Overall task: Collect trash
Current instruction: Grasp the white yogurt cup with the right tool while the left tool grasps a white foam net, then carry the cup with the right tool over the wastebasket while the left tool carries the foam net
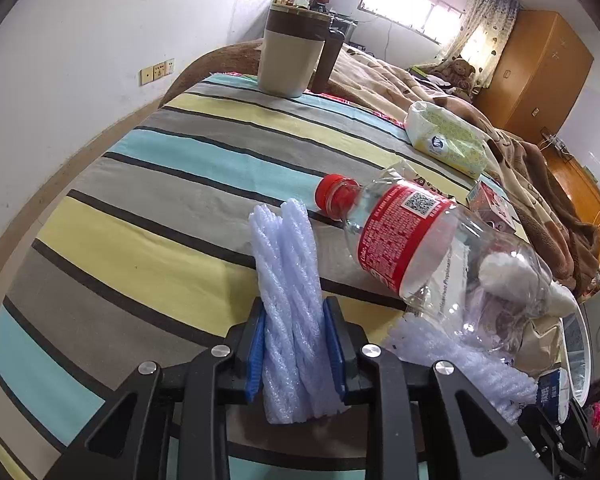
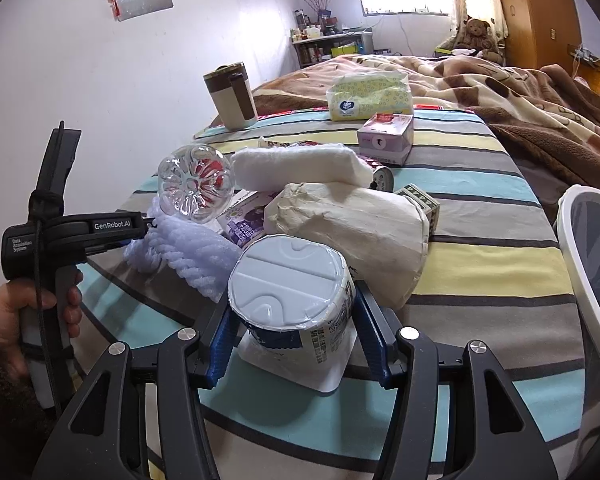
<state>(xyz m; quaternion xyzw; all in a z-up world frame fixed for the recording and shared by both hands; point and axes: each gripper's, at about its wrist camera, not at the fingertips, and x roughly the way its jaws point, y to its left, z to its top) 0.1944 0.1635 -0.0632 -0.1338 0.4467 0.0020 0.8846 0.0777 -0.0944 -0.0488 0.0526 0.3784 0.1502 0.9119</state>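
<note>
My left gripper (image 1: 294, 354) is shut on a white foam net sleeve (image 1: 288, 292) that stands up between the blue pads; it shows in the right wrist view too (image 2: 188, 250). An empty clear bottle (image 1: 420, 248) with a red cap and label lies just right of it on the striped bed (image 1: 160, 208). My right gripper (image 2: 296, 342) is shut on a white yogurt cup (image 2: 292, 292) lying on its side. Behind the cup lie a crumpled paper bag (image 2: 356, 224), a white cloth wad (image 2: 300, 170) and the bottle (image 2: 194, 188).
A white mesh bin (image 2: 588, 248) stands at the bed's right edge. A beige mug (image 2: 232, 94), a tissue pack (image 2: 370, 94) and a small pink box (image 2: 386, 136) sit further back. A brown blanket (image 2: 520, 96) covers the far side.
</note>
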